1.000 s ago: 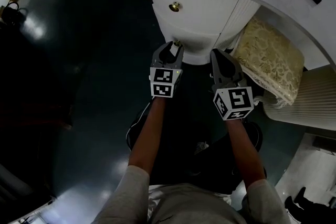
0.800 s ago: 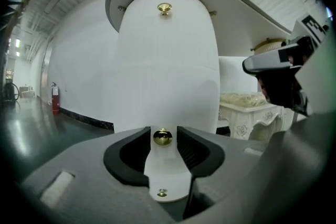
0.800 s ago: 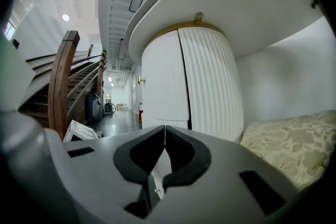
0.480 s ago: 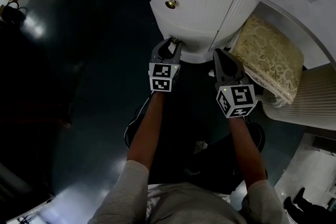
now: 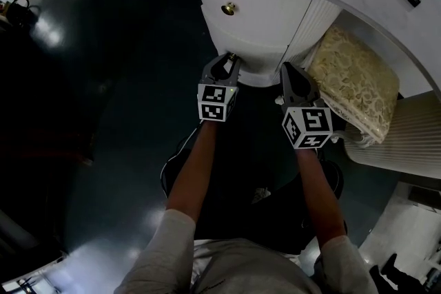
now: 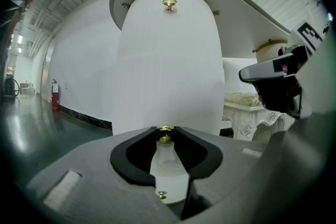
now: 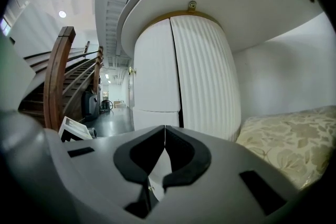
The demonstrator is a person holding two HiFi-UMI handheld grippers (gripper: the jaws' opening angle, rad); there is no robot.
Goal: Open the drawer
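A white rounded nightstand (image 5: 265,17) has brass knobs on its drawer fronts. The upper knob (image 5: 228,8) (image 6: 169,3) is untouched. My left gripper (image 5: 229,60) (image 6: 165,134) is at the middle drawer's knob (image 6: 165,137). Its jaws are closing, and the black pads (image 6: 185,147) touch the knob's sides. A third knob (image 6: 161,195) shows lower down between the jaws. To the right, my right gripper (image 5: 289,71) (image 7: 165,127) hangs shut and empty. It faces the ribbed corner of the nightstand (image 7: 205,76) without touching it.
A bed with a cream patterned cover (image 5: 355,79) (image 7: 289,139) stands right of the nightstand, close to my right gripper. Dark glossy floor (image 5: 103,113) spreads to the left. A wooden staircase (image 7: 58,76) and a fire extinguisher (image 6: 54,94) stand farther off.
The right gripper has drifted a little, staying shut. The left gripper has stayed at the middle knob.
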